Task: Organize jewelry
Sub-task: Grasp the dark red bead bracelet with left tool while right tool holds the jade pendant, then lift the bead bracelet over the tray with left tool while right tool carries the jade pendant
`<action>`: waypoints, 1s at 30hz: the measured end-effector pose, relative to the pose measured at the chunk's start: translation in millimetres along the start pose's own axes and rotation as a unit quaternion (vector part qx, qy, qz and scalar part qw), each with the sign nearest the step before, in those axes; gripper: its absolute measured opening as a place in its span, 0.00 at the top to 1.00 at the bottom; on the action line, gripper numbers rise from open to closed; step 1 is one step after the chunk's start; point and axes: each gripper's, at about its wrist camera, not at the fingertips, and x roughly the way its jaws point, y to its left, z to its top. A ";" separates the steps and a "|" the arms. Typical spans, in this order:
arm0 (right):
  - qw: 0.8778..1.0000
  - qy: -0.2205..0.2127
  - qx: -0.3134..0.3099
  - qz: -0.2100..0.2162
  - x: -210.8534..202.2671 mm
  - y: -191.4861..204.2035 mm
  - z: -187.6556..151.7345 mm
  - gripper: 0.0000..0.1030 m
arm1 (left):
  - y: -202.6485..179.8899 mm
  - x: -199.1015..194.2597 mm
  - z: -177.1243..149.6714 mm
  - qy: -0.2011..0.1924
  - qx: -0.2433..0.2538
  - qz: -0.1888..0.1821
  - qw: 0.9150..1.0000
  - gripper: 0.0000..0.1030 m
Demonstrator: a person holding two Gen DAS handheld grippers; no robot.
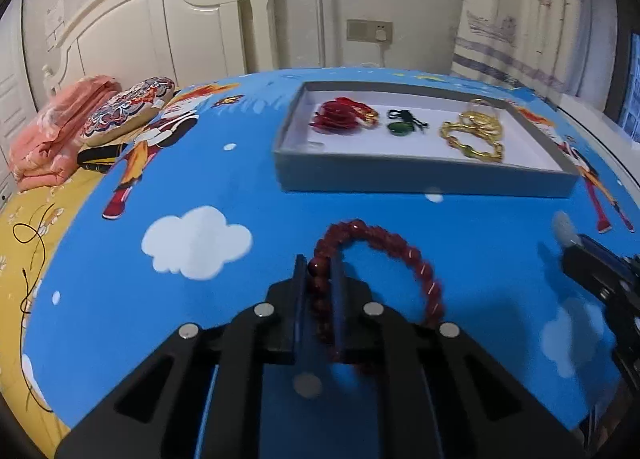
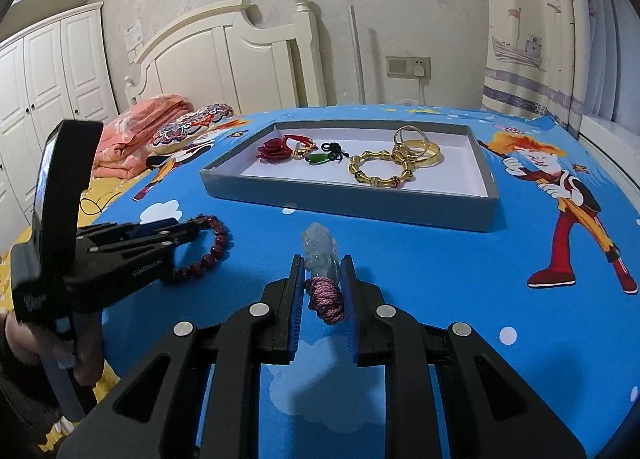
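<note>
My left gripper (image 1: pixel 319 271) is shut on a dark red bead bracelet (image 1: pixel 384 243), whose loop lies on the blue cartoon cloth ahead of the fingers. In the right wrist view the same left gripper (image 2: pixel 196 225) sits at the left with the bracelet (image 2: pixel 216 247). My right gripper (image 2: pixel 322 271) is shut on a pale jade pendant (image 2: pixel 320 247) with a pink cord (image 2: pixel 326 299). Beyond both stands a grey tray (image 1: pixel 420 179) (image 2: pixel 340 203) with a white floor. It holds a red rose ornament (image 2: pixel 274 149), a green pendant (image 2: pixel 318 158) and gold bracelets (image 2: pixel 380 171).
A folded pink blanket (image 1: pixel 52 135) and a patterned cushion (image 1: pixel 128 111) lie at the left near the white headboard (image 1: pixel 160 19). A thin black cord (image 1: pixel 32 243) trails over the yellow sheet. A person's hand (image 2: pixel 24 343) holds the left gripper's handle. Curtains (image 2: pixel 540 39) hang at the right.
</note>
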 end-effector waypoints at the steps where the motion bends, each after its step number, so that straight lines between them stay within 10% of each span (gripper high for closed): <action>1: 1.000 0.000 0.001 -0.001 0.2 -0.4 0.1 0.82 | -3.2 -3.1 -2.8 -0.001 0.004 -0.005 1.000 0.89; 17: 1.000 0.001 0.016 -0.002 -1.3 -7.4 1.0 0.82 | -31.0 -0.4 7.5 0.004 0.035 -0.043 0.998 0.65; 21: 1.000 -0.002 0.017 -0.002 -3.6 -9.2 1.5 0.82 | -31.9 3.7 7.0 0.002 0.031 -0.036 0.999 0.88; 30: 1.000 -0.001 0.024 -0.011 -7.0 -16.2 -2.1 0.82 | -23.4 -9.9 -8.0 -0.017 0.002 -0.050 0.999 0.89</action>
